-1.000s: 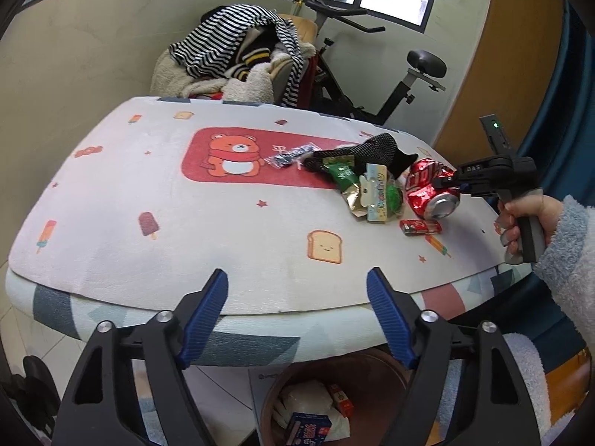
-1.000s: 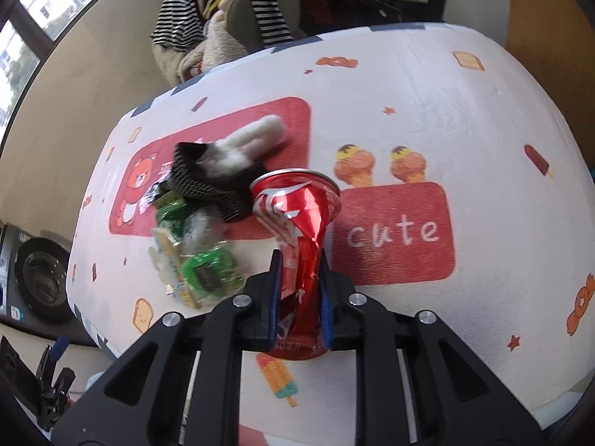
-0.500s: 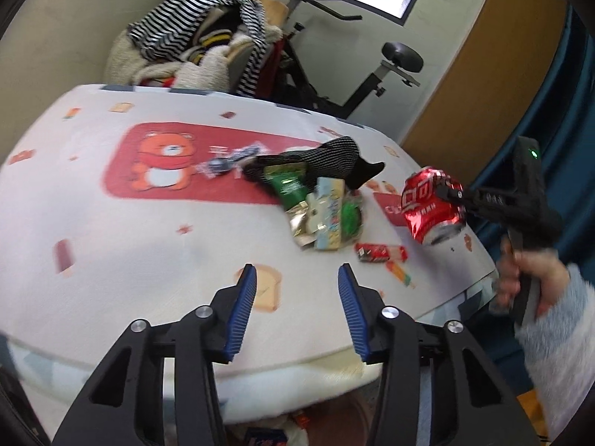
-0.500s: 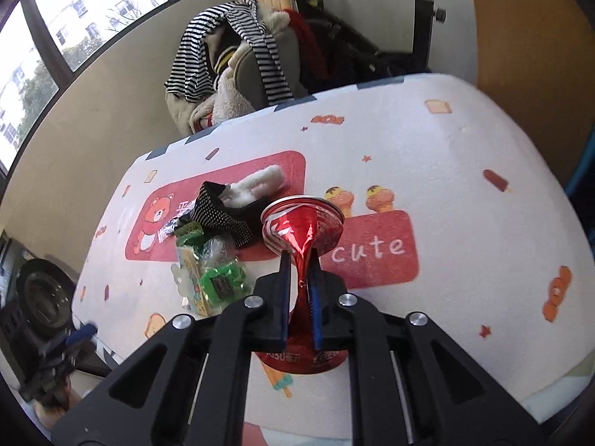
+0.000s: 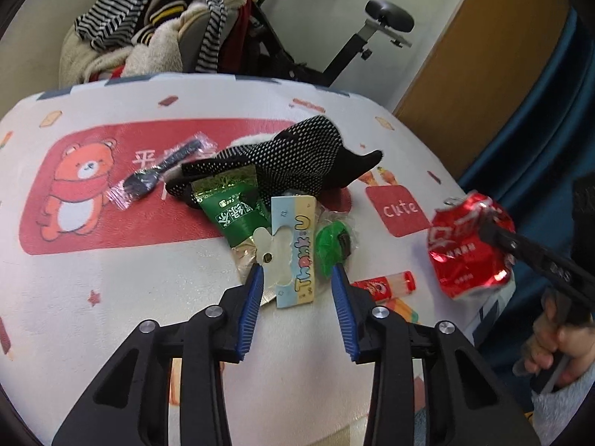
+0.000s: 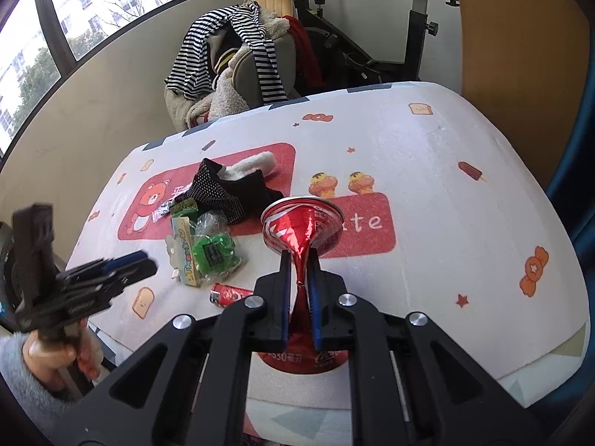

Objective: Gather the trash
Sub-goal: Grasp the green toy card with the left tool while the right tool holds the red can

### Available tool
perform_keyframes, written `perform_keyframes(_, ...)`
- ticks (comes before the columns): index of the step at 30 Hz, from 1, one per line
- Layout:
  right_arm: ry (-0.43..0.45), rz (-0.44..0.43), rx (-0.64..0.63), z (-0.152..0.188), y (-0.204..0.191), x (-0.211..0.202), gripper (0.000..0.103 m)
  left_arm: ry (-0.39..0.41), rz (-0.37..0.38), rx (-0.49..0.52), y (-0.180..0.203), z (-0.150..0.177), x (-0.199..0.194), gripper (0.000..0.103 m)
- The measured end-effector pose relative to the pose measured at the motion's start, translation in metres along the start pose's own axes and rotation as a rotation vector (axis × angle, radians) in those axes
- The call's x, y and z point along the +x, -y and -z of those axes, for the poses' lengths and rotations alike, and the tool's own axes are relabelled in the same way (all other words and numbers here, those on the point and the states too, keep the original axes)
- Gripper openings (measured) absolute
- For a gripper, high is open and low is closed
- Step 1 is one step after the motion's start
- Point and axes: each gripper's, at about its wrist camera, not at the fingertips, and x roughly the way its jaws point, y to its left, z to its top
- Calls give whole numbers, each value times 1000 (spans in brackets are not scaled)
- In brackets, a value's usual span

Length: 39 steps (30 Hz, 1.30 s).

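My right gripper [image 6: 299, 271] is shut on a crushed red cola can [image 6: 301, 223], held above the table's near edge; the left wrist view has the can [image 5: 468, 245] at far right. My left gripper [image 5: 296, 275] hovers low over a litter pile, its jaws closing. The lower end of a "Thank U" card packet [image 5: 297, 252] lies between the blue fingertips, which do not visibly press it. Around it lie a green snack packet [image 5: 234, 212], a green item in a clear bag [image 5: 331, 245], a wrapped black spoon [image 5: 160, 174], a black dotted sock [image 5: 297, 156] and a small red wrapper [image 5: 386, 284].
The table wears a white cloth [image 5: 111, 278] with a red bear panel. Behind it stands a chair heaped with striped clothes [image 5: 163, 29] and an exercise bike [image 5: 372, 37]. A blue curtain [image 5: 550, 111] hangs at the right. A hand [image 6: 55, 353] holds the left gripper.
The left gripper has come forward from the table's edge to the litter pile and its jaws have narrowed. The right gripper has squeezed the can flatter and lifted it off the table.
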Motion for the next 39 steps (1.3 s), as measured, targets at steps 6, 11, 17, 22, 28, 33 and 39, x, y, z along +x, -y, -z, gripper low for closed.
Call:
perform_keyframes(6, 0, -3, 23, 7, 9, -2, 12, -15, -11, -34, -11, -6, 14, 32)
perform_keyframes(11, 1, 2, 22, 10, 11, -3, 12, -11, 26, -66, -17, -10, 22, 22)
perform_keyframes(17, -5, 9, 23, 11, 14, -1, 12, -12, 45, -66, -20, -11, 25, 13)
perform_keyframes(22, -4, 8, 27, 12, 13, -3, 12, 25, 15, 40, -3, -10, 8, 2)
perform_keyframes(28, 11, -2, 22, 12, 5, -10, 12, 131, 42, 88, 12, -13, -42, 1)
perform_keyframes(33, 31, -31, -5, 15, -10, -24, 12, 186, 72, 82, 15, -10, -88, 1)
perform_keyframes(39, 38, -72, -25, 23, -29, -38, 12, 224, 101, 67, 16, 12, -140, 1)
